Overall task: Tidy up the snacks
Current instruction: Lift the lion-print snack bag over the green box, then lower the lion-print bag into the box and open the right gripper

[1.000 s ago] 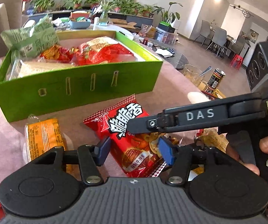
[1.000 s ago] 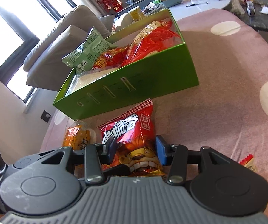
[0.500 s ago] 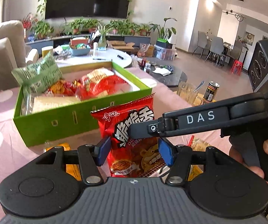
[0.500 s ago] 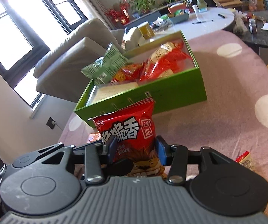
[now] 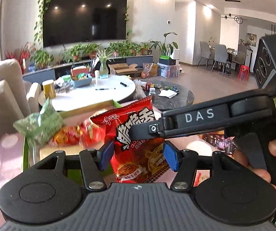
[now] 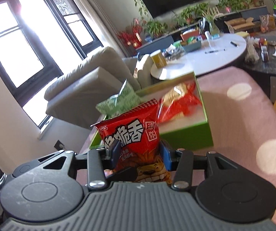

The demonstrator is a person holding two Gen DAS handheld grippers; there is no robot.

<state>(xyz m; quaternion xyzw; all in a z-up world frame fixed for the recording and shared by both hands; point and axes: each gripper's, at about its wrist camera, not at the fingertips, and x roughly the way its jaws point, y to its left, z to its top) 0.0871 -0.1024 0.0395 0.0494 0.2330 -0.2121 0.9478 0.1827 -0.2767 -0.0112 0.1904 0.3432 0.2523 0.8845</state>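
A red snack bag with white Chinese letters (image 6: 136, 140) is held upright, lifted off the table, in my right gripper (image 6: 139, 155), which is shut on its lower part. The same bag (image 5: 136, 134) shows in the left wrist view between the blue pads of my left gripper (image 5: 137, 156), which is open around it; the right gripper's black finger (image 5: 195, 123) crosses in front of the bag. Behind it stands the green box (image 6: 188, 136) with red packets and a green bag (image 6: 118, 101) inside; the box also shows in the left wrist view (image 5: 24, 154).
The pink dotted tablecloth (image 6: 253, 134) lies under the box. A white round table (image 6: 205, 57) with clutter and a dark table (image 6: 268, 63) stand behind. A beige sofa (image 6: 88, 84) is at the left. More snack packets (image 5: 217, 140) lie at the right.
The right gripper has lifted the red bag off the table and raised it upright toward the green box. Both grippers have risen and tilted up, so more of the room shows.
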